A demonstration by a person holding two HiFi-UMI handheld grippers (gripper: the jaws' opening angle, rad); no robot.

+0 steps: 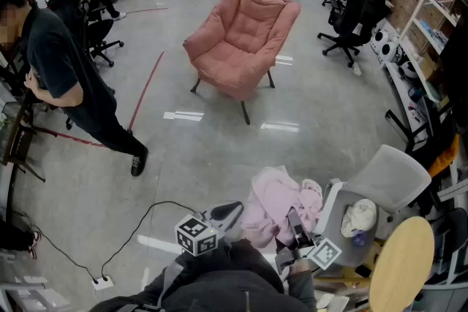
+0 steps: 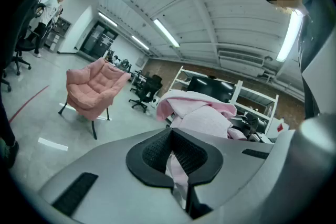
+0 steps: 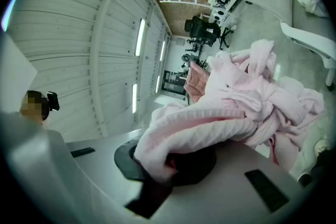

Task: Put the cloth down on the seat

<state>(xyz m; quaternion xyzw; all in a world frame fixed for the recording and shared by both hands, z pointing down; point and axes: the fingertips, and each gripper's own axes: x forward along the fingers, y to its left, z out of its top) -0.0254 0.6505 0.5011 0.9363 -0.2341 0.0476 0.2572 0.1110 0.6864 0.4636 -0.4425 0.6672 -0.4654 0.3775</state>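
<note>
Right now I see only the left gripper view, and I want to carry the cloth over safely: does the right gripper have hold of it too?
Observer: Yes. In its own view the right gripper is shut on a thick fold of the pink cloth.
Operator: Anything on the floor near my feet?
Observer: A black cable runs across the floor on your left to a power strip. It seems to lie off the straight line to the pink armchair.
Operator: And on my right?
Observer: A grey chair stands close beside the cloth, with a white bundle on its seat.
</note>
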